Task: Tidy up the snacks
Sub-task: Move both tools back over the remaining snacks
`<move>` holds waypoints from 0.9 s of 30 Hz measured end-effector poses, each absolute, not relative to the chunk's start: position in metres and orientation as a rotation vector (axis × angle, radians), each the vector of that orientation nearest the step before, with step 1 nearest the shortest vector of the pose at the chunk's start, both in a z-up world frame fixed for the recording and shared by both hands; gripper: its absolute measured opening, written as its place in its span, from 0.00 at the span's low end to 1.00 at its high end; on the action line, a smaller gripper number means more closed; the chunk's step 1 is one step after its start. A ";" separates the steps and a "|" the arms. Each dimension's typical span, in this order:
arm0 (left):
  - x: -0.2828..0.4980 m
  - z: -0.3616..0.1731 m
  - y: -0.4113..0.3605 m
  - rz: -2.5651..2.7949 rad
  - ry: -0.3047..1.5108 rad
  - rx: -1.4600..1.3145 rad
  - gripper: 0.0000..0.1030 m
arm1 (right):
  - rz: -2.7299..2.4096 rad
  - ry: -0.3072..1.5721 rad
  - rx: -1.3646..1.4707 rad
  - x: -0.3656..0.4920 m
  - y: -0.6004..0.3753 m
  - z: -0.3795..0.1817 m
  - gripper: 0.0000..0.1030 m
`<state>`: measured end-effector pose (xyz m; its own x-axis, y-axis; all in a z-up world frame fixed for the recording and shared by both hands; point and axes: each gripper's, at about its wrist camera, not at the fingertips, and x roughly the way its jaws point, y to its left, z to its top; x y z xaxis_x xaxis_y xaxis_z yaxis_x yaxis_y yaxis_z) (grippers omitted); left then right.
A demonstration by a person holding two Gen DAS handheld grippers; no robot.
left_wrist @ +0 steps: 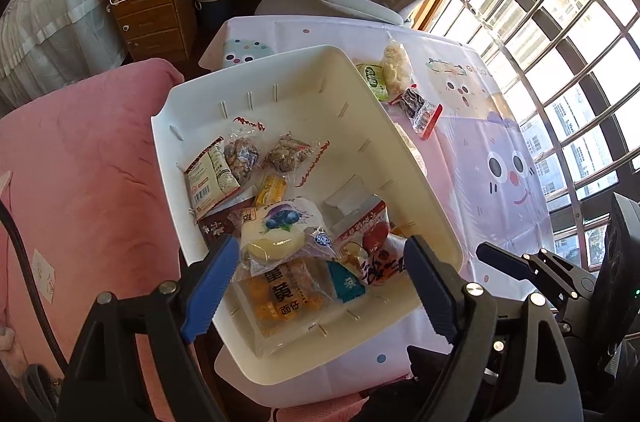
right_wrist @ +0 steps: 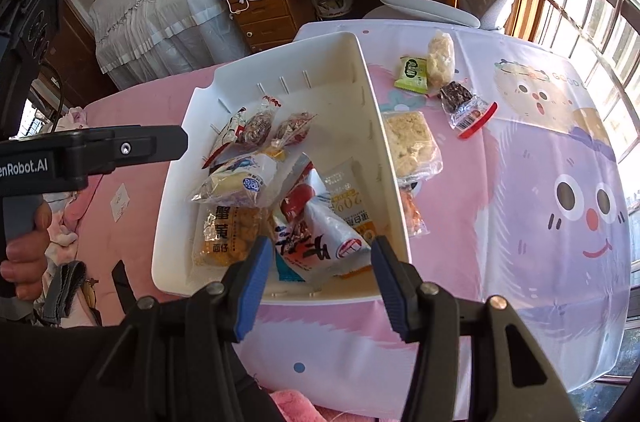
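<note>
White bin (left_wrist: 280,94) at table edge (right_wrist: 400,374), already full of snack packets. Left gripper (left_wrist: 320,282) jaws apart, empty, above blueberry packet (left_wrist: 280,230). Right gripper (right_wrist: 316,262) jaws apart, empty. Loose snacks (right_wrist: 412,146) remain on cloth beside bin. Risk: push on bin wall shifts it off edge; pile spills.

Snack packets (left_wrist: 280,234) in white bin (left_wrist: 400,126), claw (left_wrist: 320,286) agape.
</note>
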<state>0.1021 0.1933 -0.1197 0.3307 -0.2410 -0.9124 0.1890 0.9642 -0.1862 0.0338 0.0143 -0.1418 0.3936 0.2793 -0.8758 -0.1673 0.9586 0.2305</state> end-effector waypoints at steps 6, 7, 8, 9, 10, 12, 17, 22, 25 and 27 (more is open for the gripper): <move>0.093 -0.113 0.168 -0.263 1.181 -0.065 0.81 | 0.269 1.123 0.127 0.034 -0.020 -0.140 0.51; 0.091 -0.112 0.163 -0.255 1.178 -0.068 0.81 | 0.272 1.122 0.130 0.035 -0.027 -0.140 0.52; 0.090 -0.111 0.157 -0.244 1.175 -0.071 0.81 | 0.277 1.121 0.132 0.035 -0.034 -0.139 0.54; 0.088 -0.110 0.151 -0.231 1.172 -0.076 0.81 | 0.282 1.121 0.134 0.036 -0.041 -0.139 0.55; 0.085 -0.108 0.145 -0.222 1.169 -0.085 0.81 | 0.287 1.126 0.136 0.036 -0.048 -0.138 0.55; 0.081 -0.105 0.133 -0.204 1.161 -0.100 0.81 | 0.305 1.127 0.142 0.036 -0.064 -0.136 0.56; 0.070 -0.102 0.097 -0.147 1.153 -0.140 0.81 | 0.344 1.132 0.121 0.036 -0.102 -0.133 0.63; 0.060 -0.105 0.057 -0.103 1.170 -0.167 0.82 | 0.387 1.140 0.092 0.039 -0.138 -0.132 0.64; 0.054 -0.110 0.034 -0.070 1.183 -0.200 0.82 | 0.411 1.150 0.070 0.042 -0.159 -0.134 0.65; 0.052 -0.114 0.021 -0.041 1.189 -0.223 0.82 | 0.423 1.154 0.061 0.044 -0.174 -0.136 0.65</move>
<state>0.0521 0.0205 -0.1139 0.3744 -0.1489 -0.9152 -0.0860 0.9772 -0.1941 0.0441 -0.1739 -0.1358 0.3352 0.3553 -0.8726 -0.2935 0.9195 0.2616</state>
